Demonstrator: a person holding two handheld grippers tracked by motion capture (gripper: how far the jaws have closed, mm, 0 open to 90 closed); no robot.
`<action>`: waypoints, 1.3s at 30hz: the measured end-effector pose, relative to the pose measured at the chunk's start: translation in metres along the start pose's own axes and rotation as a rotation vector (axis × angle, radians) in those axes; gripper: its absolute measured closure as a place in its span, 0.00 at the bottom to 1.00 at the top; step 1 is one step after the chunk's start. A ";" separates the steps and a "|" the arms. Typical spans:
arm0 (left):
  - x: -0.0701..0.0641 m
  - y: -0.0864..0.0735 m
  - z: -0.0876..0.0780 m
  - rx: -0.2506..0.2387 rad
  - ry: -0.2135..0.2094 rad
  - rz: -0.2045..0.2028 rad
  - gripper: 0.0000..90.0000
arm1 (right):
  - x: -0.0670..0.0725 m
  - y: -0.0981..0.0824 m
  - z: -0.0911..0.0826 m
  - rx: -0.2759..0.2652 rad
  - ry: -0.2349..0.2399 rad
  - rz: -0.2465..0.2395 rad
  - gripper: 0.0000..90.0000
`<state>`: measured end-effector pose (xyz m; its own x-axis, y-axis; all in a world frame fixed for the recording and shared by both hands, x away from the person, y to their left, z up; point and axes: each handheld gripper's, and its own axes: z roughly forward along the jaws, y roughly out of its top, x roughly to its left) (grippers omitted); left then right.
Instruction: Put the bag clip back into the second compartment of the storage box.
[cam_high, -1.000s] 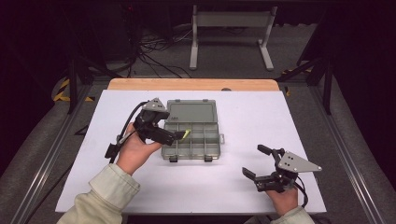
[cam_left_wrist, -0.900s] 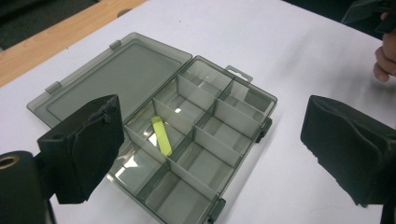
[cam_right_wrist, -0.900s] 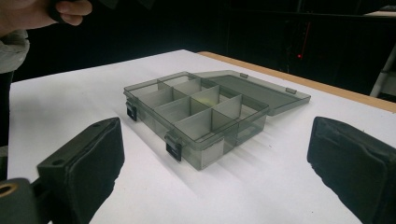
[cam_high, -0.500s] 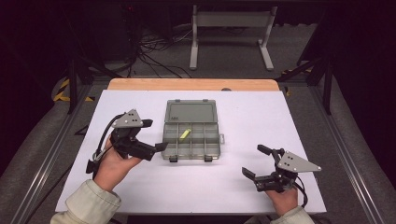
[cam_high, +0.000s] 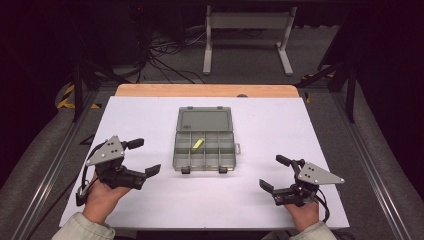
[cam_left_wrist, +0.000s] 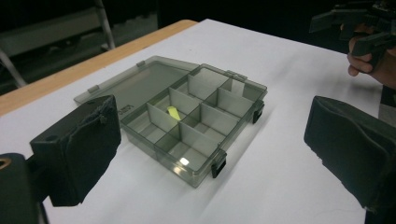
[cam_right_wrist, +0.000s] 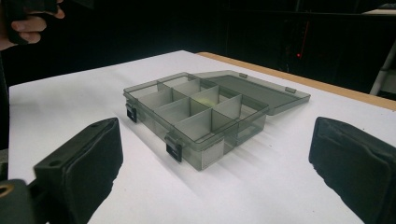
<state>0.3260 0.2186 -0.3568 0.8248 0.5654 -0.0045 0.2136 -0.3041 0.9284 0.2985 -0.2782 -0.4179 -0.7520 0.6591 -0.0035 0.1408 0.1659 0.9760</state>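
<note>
Organizer box (cam_high: 205, 145) lid open, yellow piece (cam_high: 198, 144) inside, both tongs (cam_high: 141, 157) (cam_high: 272, 173) apart, well clear.

No text, label, brand, number or sign can be read. The open lid of the compartment box (cam_left_wrist: 140, 91) carries a small embossed mark near its hinge edge, at about 9 o'clock from the yellow piece (cam_left_wrist: 173, 112) in the left gripper view, but it is too blurred to read.
</note>
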 end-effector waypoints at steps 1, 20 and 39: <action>0.000 -0.004 -0.003 -0.016 0.008 0.008 0.05 | 0.000 0.000 0.000 0.000 0.000 0.000 0.04; 0.008 -0.070 -0.025 -0.159 0.046 -0.039 0.02 | 0.001 0.000 -0.001 -0.006 0.001 -0.015 0.03; 0.010 -0.097 -0.014 -0.148 0.104 -0.038 0.03 | -0.001 -0.001 -0.002 -0.018 -0.016 -0.012 0.02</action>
<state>0.3058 0.2643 -0.4418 0.7576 0.6527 -0.0098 0.1583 -0.1692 0.9728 0.2981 -0.2805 -0.4188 -0.7430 0.6690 -0.0182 0.1205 0.1605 0.9797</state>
